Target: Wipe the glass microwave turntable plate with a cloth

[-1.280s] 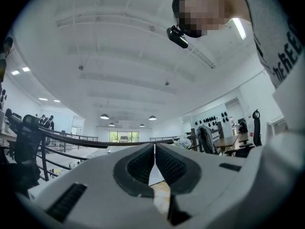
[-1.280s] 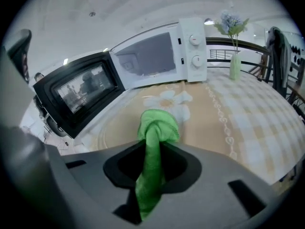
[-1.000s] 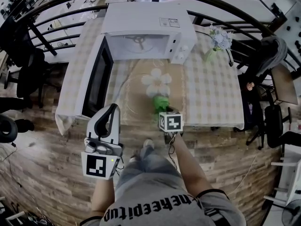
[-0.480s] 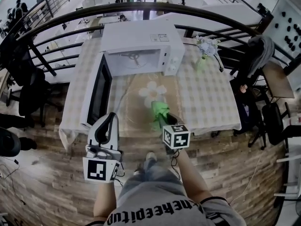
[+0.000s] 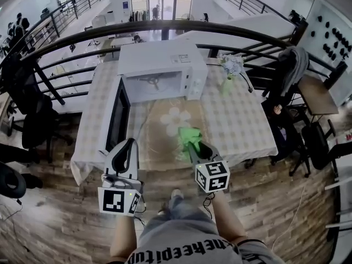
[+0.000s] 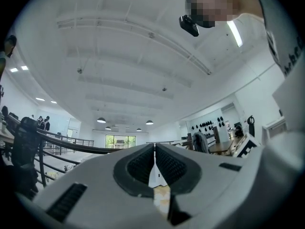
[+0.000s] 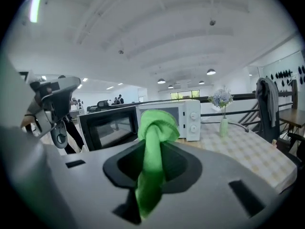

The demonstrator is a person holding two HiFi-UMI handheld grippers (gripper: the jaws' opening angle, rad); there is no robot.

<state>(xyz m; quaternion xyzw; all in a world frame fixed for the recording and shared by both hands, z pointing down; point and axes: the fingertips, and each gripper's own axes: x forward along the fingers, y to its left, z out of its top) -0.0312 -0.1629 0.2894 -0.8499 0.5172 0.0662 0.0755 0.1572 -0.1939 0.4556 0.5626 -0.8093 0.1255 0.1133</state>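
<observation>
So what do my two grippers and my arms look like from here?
Both the left gripper and right gripper are pale grey plastic, each carrying a white cube with black square markers. The jaws have dark ribbed pads. The person wears a grey short-sleeved T-shirt with dark lettering.

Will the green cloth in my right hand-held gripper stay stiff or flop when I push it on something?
Probably floppy: the green cloth bunches above the right hand-held gripper, whose jaws pinch it, and hangs limp below. Likely light: a narrow pinch holds it. It may fold over rather than push flat.
</observation>
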